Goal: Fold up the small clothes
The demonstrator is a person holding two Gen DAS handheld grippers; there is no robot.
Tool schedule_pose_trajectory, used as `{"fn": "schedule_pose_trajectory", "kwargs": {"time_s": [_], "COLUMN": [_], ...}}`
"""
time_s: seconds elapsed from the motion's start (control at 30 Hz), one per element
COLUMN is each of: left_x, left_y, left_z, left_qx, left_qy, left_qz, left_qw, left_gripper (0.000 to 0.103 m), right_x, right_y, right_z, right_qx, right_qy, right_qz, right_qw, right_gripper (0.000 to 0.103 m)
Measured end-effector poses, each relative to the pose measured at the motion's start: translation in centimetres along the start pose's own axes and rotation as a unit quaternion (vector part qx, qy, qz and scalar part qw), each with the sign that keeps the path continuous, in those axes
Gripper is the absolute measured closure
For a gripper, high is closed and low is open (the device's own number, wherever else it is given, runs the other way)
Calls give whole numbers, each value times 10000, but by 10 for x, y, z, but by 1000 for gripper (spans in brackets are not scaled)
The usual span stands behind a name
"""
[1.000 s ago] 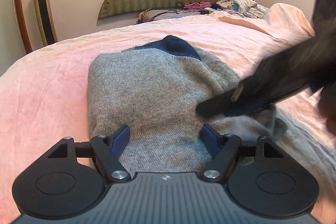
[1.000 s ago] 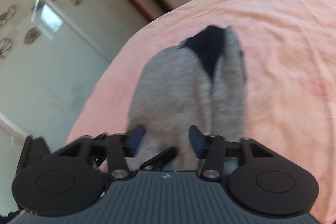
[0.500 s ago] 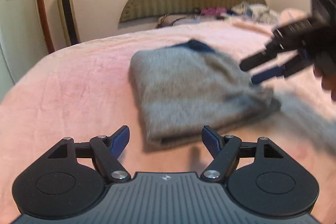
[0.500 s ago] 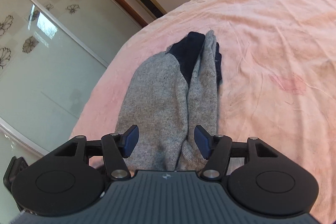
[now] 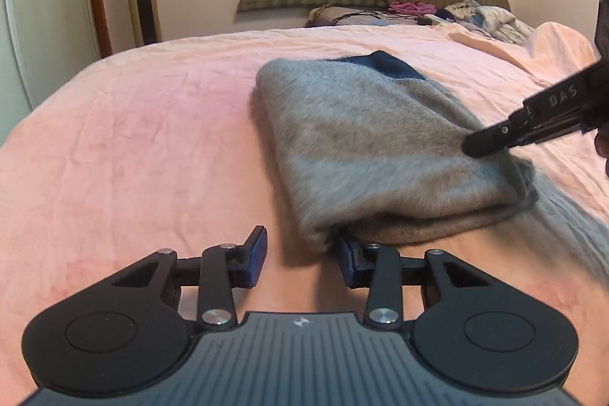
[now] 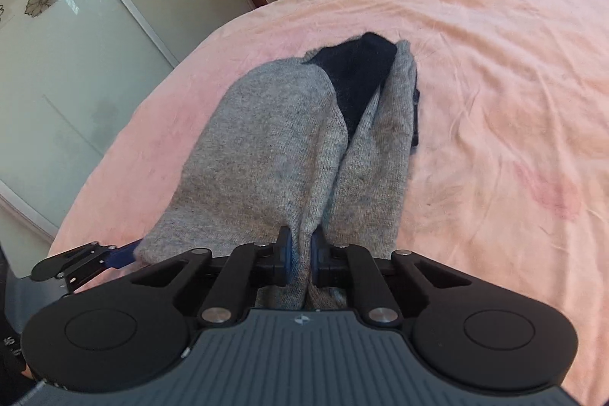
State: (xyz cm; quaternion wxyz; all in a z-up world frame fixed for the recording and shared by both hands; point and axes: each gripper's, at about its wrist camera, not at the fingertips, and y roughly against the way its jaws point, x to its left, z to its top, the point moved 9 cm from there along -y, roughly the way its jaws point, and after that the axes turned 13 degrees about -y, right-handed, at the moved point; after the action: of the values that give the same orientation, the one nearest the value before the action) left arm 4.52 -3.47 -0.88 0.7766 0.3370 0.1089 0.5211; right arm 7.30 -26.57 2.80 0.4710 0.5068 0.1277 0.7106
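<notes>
Meanwhile, a grey knit sweater [image 6: 266,155] with a navy collar lay partly folded on the pink bedspread [image 5: 133,139], well short of the headboard. The right gripper [image 6: 300,250] had just closed, pinching a ridge of the near hem. The left gripper [image 5: 300,253] had been narrowing at the hem's left corner; its jaws stood half apart, only one pad brushing wool. Judging by this, the next fold needed the left grip secured, then both lifting the hem toward the collar.
</notes>
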Motion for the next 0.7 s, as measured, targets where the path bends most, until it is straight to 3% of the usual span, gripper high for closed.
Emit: {"fn": "schedule_pose_trajectory", "kwargs": {"time_s": [0.07,0.13,0.27,0.4,0.53,0.7], "left_x": [-3,0,6,5,-7,8], "left_y": [2,0,-5,-10,1,-2], "left_z": [0,1,3,10,14,12], "left_qx": [-64,-66,-7,-17,-148,-71], "left_qy": [84,53,260,354,343,613], "left_qz": [-210,-56,27,112,-369,-84], "left_qw": [9997,9999,9997,9993,9986,9981], "left_gripper": [64,64,63,64,64,63], "right_x": [-18,-20,-9,-4,-4,-6], "right_y": [-2,-2,6,-1,-8,-7], "right_z": [-6,-12,-10,-7,-5,-2], "right_qx": [93,139,149,223,257,325], "right_qy": [-319,-501,-545,-454,-511,-585], "right_qz": [85,369,526,372,359,436], "right_qw": [9994,9980,9970,9980,9977,9968], "right_gripper": [90,90,67,64,64,63]}}
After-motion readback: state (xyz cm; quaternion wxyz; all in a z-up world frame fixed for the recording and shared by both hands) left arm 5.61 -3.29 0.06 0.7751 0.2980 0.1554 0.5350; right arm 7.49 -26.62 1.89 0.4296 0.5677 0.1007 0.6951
